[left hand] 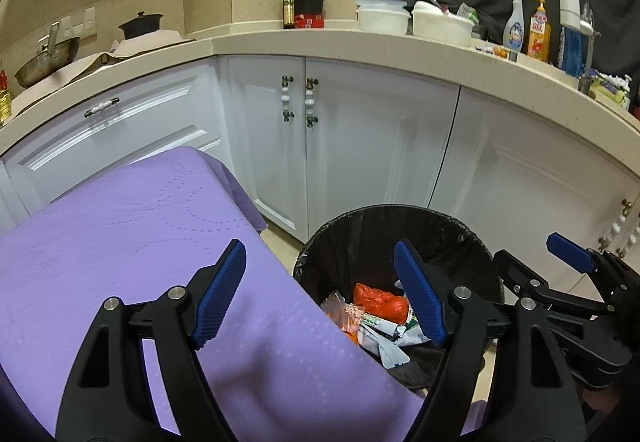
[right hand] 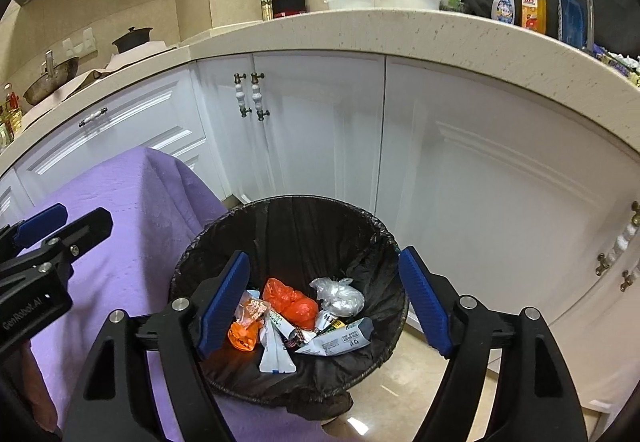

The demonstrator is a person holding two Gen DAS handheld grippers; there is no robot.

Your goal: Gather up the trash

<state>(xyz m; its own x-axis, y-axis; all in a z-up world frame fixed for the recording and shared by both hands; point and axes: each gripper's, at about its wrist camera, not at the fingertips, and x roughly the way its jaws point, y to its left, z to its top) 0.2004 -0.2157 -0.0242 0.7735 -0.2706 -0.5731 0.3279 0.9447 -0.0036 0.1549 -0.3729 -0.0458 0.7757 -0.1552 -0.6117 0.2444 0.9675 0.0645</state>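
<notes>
Both grippers wide, nothing held: left gripper, right gripper above bin; trash inside black liner; purple cloth touching bin's left rim, perhaps overlapping; white cabinets behind

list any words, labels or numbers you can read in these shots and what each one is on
"GenRobot.AI": on the black body of the left gripper, seen at the left edge of the right wrist view.
Orange dish soap bottle: red label with characters, too blurred to read.
White spray bottle: blue label, too small to read.
Wrappers in the trash bin: printed text and digits on the white packets, not legible.
Dark bottle by the wall: label unreadable.
</notes>
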